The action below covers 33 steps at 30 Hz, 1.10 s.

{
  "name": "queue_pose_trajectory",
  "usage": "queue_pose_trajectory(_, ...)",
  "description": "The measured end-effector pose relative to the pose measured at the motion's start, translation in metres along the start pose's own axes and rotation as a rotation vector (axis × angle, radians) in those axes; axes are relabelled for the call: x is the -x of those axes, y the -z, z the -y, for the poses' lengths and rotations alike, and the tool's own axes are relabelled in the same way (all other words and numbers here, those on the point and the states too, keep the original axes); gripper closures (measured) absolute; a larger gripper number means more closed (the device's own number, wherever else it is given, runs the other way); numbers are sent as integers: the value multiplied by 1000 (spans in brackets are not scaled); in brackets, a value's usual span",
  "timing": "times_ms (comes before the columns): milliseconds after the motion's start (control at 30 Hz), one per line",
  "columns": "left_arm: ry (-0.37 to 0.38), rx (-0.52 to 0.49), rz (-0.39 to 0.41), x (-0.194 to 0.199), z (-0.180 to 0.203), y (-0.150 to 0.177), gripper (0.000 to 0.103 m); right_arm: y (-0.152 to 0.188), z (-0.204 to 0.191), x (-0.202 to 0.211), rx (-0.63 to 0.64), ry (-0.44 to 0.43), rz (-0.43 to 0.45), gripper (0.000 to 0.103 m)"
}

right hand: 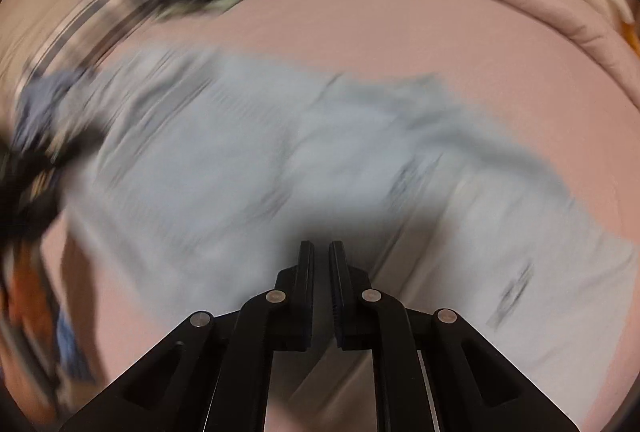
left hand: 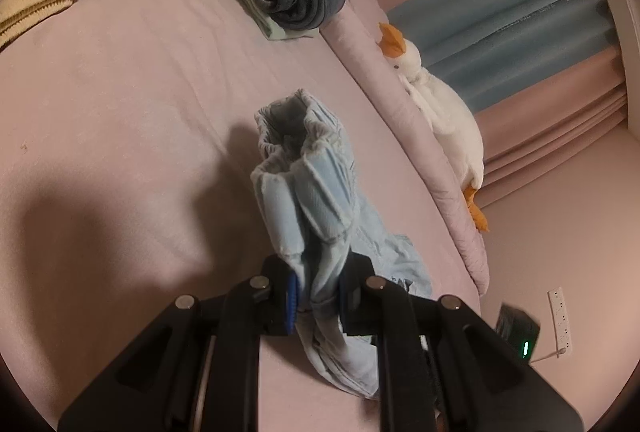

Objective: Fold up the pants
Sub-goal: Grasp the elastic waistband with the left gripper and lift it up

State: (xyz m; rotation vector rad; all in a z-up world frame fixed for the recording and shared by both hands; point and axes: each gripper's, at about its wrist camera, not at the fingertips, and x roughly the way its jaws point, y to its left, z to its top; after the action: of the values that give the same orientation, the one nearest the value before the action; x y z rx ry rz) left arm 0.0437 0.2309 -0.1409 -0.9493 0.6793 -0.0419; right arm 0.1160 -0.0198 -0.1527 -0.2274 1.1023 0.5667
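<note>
A: Okay, quick, where are the pants point(left hand: 308, 192)?
B: Light blue, bunched between the left gripper point(left hand: 316, 296) pads, which pinch a thick fold; the elastic waistband stands up just beyond the fingertips, the rest trails under the jaws onto the pink bed sheet point(left hand: 120, 112).
A: Handling?
B: Looks soft, light, floppy. It'll sag and slide, so I'd grab at waistband or hem corners, several layers at once.
A: Right side?
B: Right gripper point(right hand: 321, 252) has fingers nearly pressed together with nothing between them, hovering over the pants point(right hand: 260, 160) spread flat ahead of and beneath its tips. The view is very blurred.
A: Poses?
B: Left tilts gently downward, cloth lifted off the sheet. Right points steeply down at the fabric.
</note>
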Motion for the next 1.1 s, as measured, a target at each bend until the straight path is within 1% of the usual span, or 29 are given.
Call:
queue_pose_trajectory(67, -21, -5, -6, -1, 2, 0, 89, 10, -10, 0, 49, 42, 14, 93)
queue_pose_trajectory(100, -23, -9, -6, 0, 3, 0, 89, 12, -12, 2, 49, 55, 10, 93)
queue_pose_trajectory(167, -21, -23, -7, 2, 6, 0, 89, 14, -11, 9, 4, 35, -4, 93)
queue_pose_trajectory(233, -19, -47, -5, 4, 11, 1, 89, 30, -18, 23, 7, 10, 19, 93)
queue_pose_trajectory(300, -22, -67, -10, 3, 19, 4, 89, 48, -25, 20, 26, -14, -8, 93)
queue_pose_trajectory(333, -29, -83, -5, 3, 23, 5, 89, 54, -27, 19, 47, -1, 18, 93)
queue_pose_trajectory(400, -26, -108, 2, 5, 31, 5, 89, 57, -19, 27, -9, -30, 37, 93)
queue_pose_trajectory(467, -14, -128, 8, 9, 40, 5, 89, 60, -8, 49, -62, -123, 107, 93)
queue_pose_trajectory(500, -7, -145, 15, 11, 46, 5, 89, 62, -1, 62, -77, -132, 157, 93)
queue_pose_trajectory(533, -2, -155, 19, 12, 50, 6, 89, 65, 8, 72, -101, -113, 198, 93)
queue_pose_trajectory(600, 22, -178, 25, 14, 62, 9, 89, 67, 29, 81, -162, -71, 243, 93)
queue_pose_trajectory(633, 36, -191, 25, 14, 70, 12, 89, 67, 40, 76, -190, -56, 237, 93)
queue_pose_trajectory(700, 60, -228, 25, 15, 87, 17, 89, 67, 48, 60, -204, -43, 206, 93)
queue_pose_trajectory(733, 67, -253, 27, 15, 95, 20, 89, 68, 46, 51, -197, -34, 186, 93)
queue_pose_trajectory(800, 82, -303, 26, 13, 114, 27, 89, 72, 41, 35, -180, -53, 155, 93)
queue_pose_trajectory(867, 83, -356, 19, 8, 132, 35, 89, 74, 38, 33, -157, -33, 182, 93)
queue_pose_trajectory(900, 87, -375, 12, 6, 139, 38, 89, 75, 40, 35, -163, -44, 181, 93)
queue_pose_trajectory(967, 107, -422, -13, -1, 157, 49, 89, 79, 51, 42, -211, -105, 189, 93)
queue_pose_trajectory(1033, 118, -484, -40, -11, 177, 64, 89, 88, 72, 54, -310, -164, 237, 93)
queue_pose_trajectory(1067, 121, -508, -51, -15, 184, 71, 89, 95, 86, 60, -367, -207, 269, 91)
queue_pose_trajectory(1100, 122, -538, -69, -21, 193, 79, 89, 106, 108, 68, -471, -286, 314, 86)
